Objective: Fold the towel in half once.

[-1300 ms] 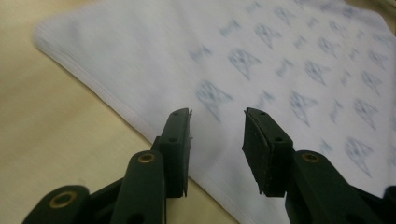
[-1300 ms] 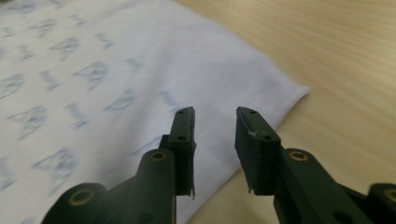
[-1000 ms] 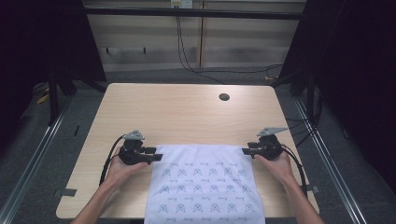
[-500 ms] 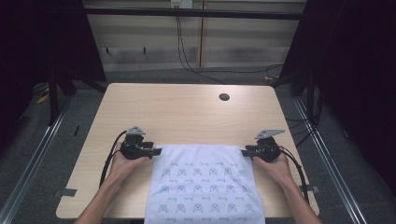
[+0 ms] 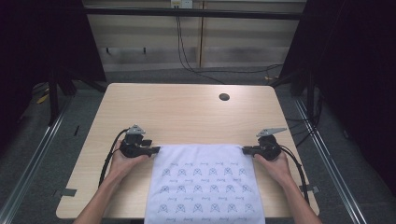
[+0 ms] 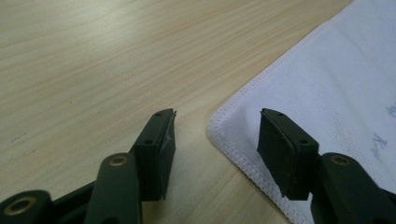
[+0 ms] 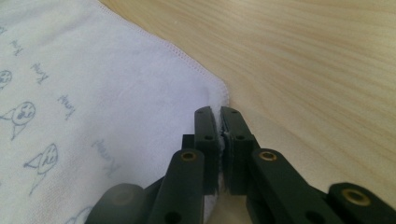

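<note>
A white cloth (image 5: 203,184) with a small grey printed pattern lies flat on the near half of the wooden table (image 5: 187,112), its near end hanging over the front edge. My left gripper (image 5: 154,150) sits at the cloth's far left corner (image 6: 219,122). Its jaws stand open around that corner, with the stitched hem between them. My right gripper (image 5: 246,150) is at the far right corner, its jaws shut on the cloth's edge (image 7: 219,100). In the right gripper view the cloth (image 7: 93,93) spreads away to the left of the jaws.
A round cable hole (image 5: 224,97) sits near the table's far right. Bare wood stretches across the far half of the table. Dark floor and metal rails (image 5: 28,172) flank both sides.
Both grippers have slid a little toward the near edge, and the cloth's far hem moved with them. The left jaws now stand open at the corner.
</note>
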